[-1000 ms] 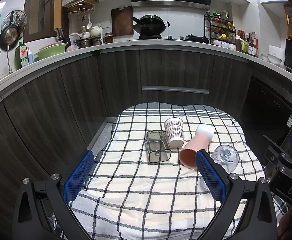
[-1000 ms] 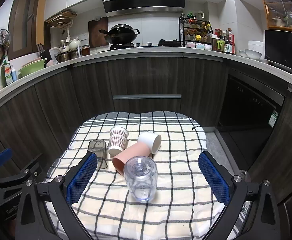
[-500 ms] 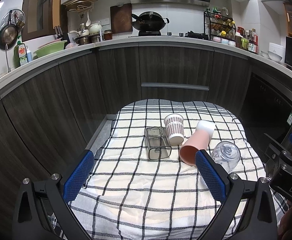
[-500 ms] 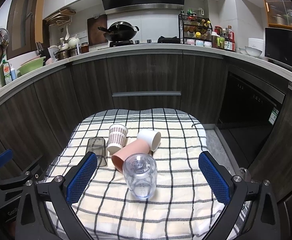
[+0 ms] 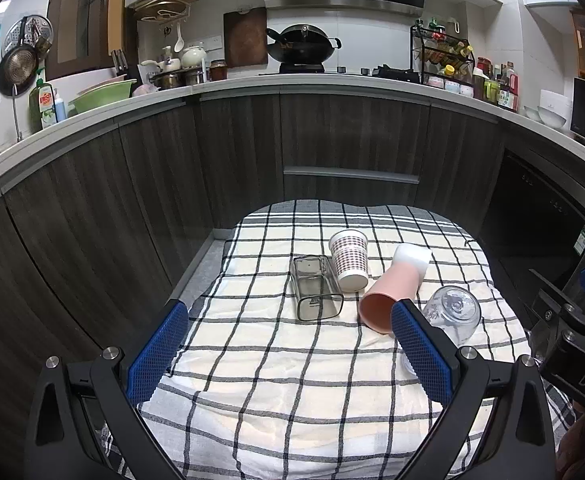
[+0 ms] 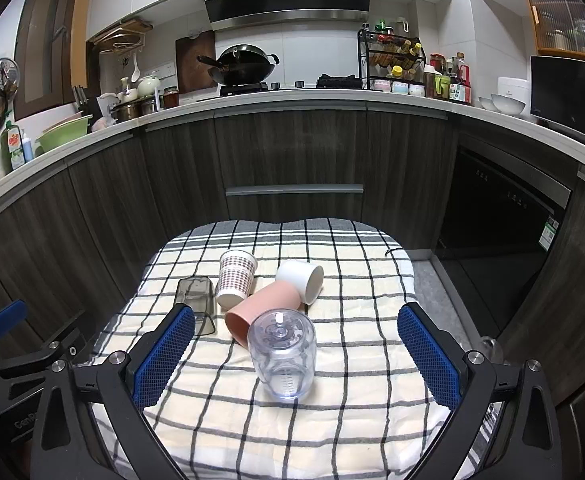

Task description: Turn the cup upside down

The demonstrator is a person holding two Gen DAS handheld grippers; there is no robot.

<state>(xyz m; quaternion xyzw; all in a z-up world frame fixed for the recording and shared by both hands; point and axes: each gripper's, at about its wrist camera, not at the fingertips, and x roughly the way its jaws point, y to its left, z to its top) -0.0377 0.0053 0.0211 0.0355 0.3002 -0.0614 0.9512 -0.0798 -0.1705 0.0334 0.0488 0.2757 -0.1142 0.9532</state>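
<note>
Several cups sit on a checked cloth [image 5: 276,364] [image 6: 356,400]. A clear plastic cup [image 6: 283,354] [image 5: 452,314] stands upside down nearest me. A pink cup [image 5: 392,296] [image 6: 262,308], a white cup [image 6: 302,280] [image 5: 412,256] and a smoky square cup [image 5: 315,292] [image 6: 196,300] lie on their sides. A dotted paper cup [image 5: 349,259] [image 6: 235,276] leans, mouth toward me. My left gripper [image 5: 288,354] is open and empty, short of the cups. My right gripper [image 6: 292,356] is open, its blue pads wide on either side of the clear cup, not touching.
Dark wood kitchen cabinets [image 5: 332,152] curve behind the cloth-covered table. A dishwasher front [image 6: 504,216] is at the right. The counter above holds a wok [image 5: 302,42], a spice rack [image 6: 392,60] and bowls. The table's edges drop off left and right.
Both grippers have drawn slightly back and up; the cups sit a little farther away in both views. No cup has moved. Both grippers stay open.
</note>
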